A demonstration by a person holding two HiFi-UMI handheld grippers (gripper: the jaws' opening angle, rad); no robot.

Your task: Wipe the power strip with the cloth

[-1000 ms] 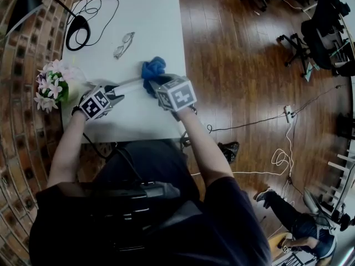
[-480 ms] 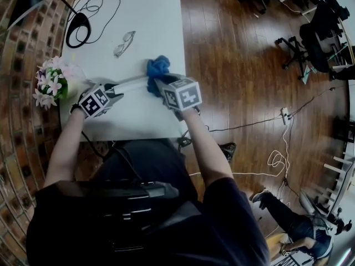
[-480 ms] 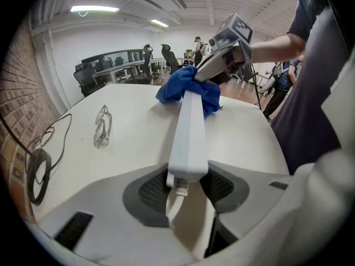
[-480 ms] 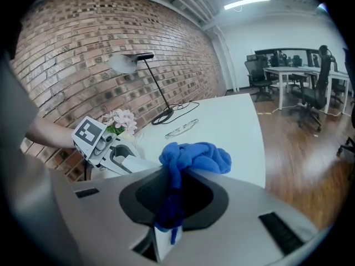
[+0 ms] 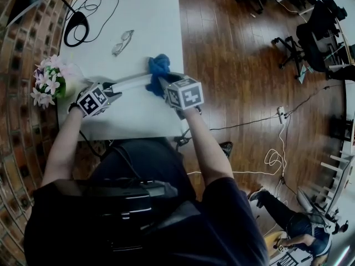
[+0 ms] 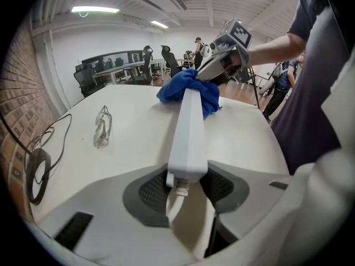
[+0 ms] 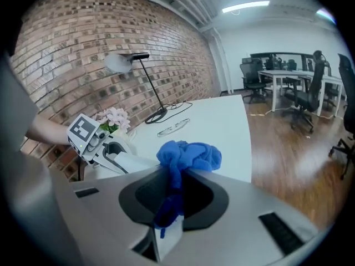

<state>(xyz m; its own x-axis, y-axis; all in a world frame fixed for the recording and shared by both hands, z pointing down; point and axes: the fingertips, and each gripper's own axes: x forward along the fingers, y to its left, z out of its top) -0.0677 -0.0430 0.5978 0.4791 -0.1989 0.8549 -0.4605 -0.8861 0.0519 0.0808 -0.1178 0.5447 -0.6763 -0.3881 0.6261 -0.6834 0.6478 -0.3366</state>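
My left hand-held gripper [image 6: 187, 188] was clenched on the cord end of the strip [image 6: 188, 129], both pads pressing its sides, with the white cord dropping out between the jaws. The strip ran from there across the white counter [image 5: 144, 15] toward my right. Its far end reached into the blue cloth [image 7: 188, 155], which was bunched over and around it. My right hand-held gripper [image 7: 171, 201] was clamped on that cloth: a fold ran down between the jaws and the rest puffed out in front of them. In the head view the two hand-held grippers sat near the counter's front edge, with the strip spanning the gap between them.

Farther back on the counter lay a pair of glasses [image 5: 123, 42], well apart from the strip. A black cord [image 5: 91, 7] lay looped near the far left corner. A bunch of pink and white flowers [image 5: 49, 85] stood at the left edge, just beside my left hand-held gripper.
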